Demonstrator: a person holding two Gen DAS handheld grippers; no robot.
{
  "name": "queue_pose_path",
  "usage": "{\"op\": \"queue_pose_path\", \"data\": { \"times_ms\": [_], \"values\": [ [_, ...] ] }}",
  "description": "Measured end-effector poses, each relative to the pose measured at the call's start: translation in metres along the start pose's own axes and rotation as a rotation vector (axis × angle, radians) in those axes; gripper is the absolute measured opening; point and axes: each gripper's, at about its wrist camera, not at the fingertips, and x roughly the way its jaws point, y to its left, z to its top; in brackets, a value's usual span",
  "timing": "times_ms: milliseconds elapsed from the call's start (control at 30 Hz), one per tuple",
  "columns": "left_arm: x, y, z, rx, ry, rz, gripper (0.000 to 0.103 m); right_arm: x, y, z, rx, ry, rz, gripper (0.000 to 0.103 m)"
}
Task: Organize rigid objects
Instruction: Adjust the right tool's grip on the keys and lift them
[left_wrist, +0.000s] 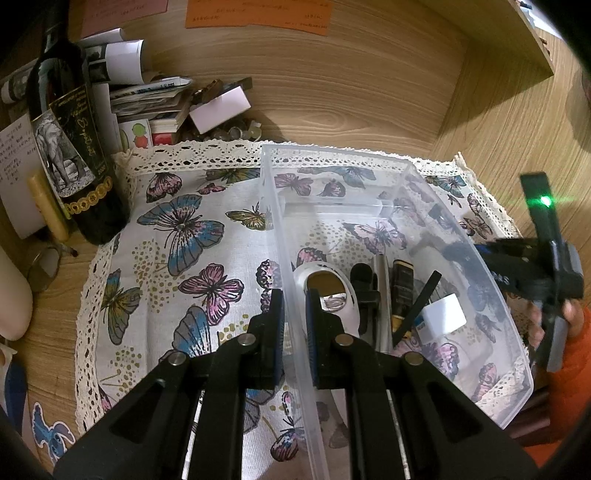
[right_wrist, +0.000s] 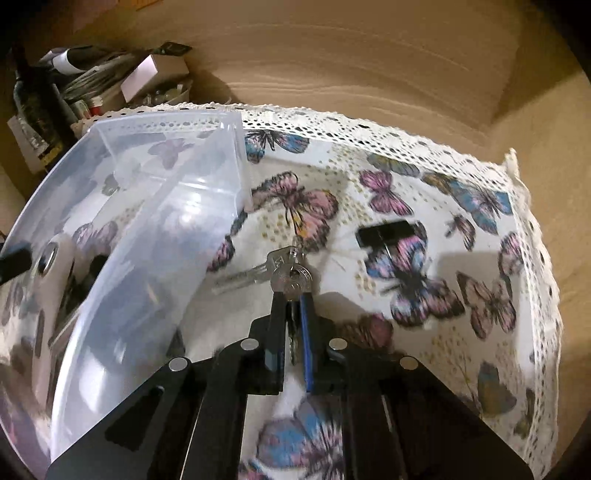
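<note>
A clear plastic bin (left_wrist: 332, 155) stands on the butterfly cloth (left_wrist: 192, 229); it also shows in the right wrist view (right_wrist: 155, 236). Inside lie a white bottle opener (left_wrist: 328, 291), a black clip (left_wrist: 364, 291), a dark pen (left_wrist: 400, 288), a black stick (left_wrist: 421, 302) and a white cube (left_wrist: 443, 314). My left gripper (left_wrist: 294, 299) is shut on the bin's left wall. My right gripper (right_wrist: 293, 299) is shut on a bunch of silver keys (right_wrist: 288, 275), held just above the cloth beside the bin. A small black piece (right_wrist: 384, 230) lies on the cloth further out.
A dark wine bottle (left_wrist: 70, 147) stands at the cloth's left edge, with papers, small boxes and trinkets (left_wrist: 177, 103) piled behind it. A wooden wall and shelf (left_wrist: 369, 74) close off the back. The right gripper's body (left_wrist: 546, 266) shows beyond the bin.
</note>
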Motion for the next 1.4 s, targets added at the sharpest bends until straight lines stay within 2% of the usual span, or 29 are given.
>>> {"op": "queue_pose_path", "data": {
  "times_ms": [167, 300, 333, 433, 467, 633, 733, 800, 833, 933, 1200, 1333, 1400],
  "values": [
    [0.001, -0.002, 0.001, 0.010, 0.001, 0.010, 0.011, -0.021, 0.000, -0.030, -0.002, 0.012, -0.006, 0.007],
    [0.000, -0.003, 0.001, 0.011, 0.001, 0.012, 0.011, -0.029, 0.003, -0.036, -0.013, 0.025, -0.023, 0.007],
    [0.001, -0.003, 0.001, 0.011, 0.001, 0.012, 0.011, -0.030, 0.003, -0.035, -0.016, 0.030, -0.021, 0.011],
    [0.001, -0.003, 0.001, 0.010, 0.001, 0.011, 0.011, -0.027, 0.004, -0.029, -0.011, 0.011, -0.035, 0.037],
    [0.001, -0.003, 0.001, 0.010, 0.002, 0.010, 0.011, -0.025, 0.005, -0.028, -0.013, 0.007, -0.044, 0.037],
    [0.001, -0.003, 0.001, 0.010, 0.001, 0.010, 0.011, -0.010, -0.001, -0.020, 0.025, 0.006, -0.017, 0.036],
    [0.001, -0.003, 0.001, 0.010, 0.000, 0.010, 0.011, -0.008, -0.004, -0.018, 0.039, -0.008, -0.017, 0.020],
    [0.001, -0.003, 0.001, 0.010, 0.001, 0.009, 0.011, -0.009, -0.005, -0.017, 0.045, -0.009, -0.015, 0.019],
    [0.001, -0.003, 0.001, 0.010, 0.000, 0.009, 0.011, -0.010, -0.004, -0.017, 0.046, -0.013, -0.017, 0.011],
    [0.001, -0.003, 0.001, 0.011, 0.001, 0.010, 0.011, -0.020, -0.002, -0.017, 0.037, -0.045, -0.032, 0.004],
    [0.001, -0.003, 0.001, 0.010, 0.001, 0.009, 0.011, -0.047, -0.001, -0.015, 0.029, -0.115, -0.047, 0.003],
    [0.001, -0.003, 0.001, 0.010, 0.000, 0.010, 0.011, -0.047, -0.004, -0.016, 0.034, -0.089, -0.048, 0.004],
    [0.001, -0.003, 0.001, 0.010, 0.001, 0.010, 0.011, -0.041, -0.001, -0.015, 0.022, -0.059, -0.043, 0.011]
  ]
}}
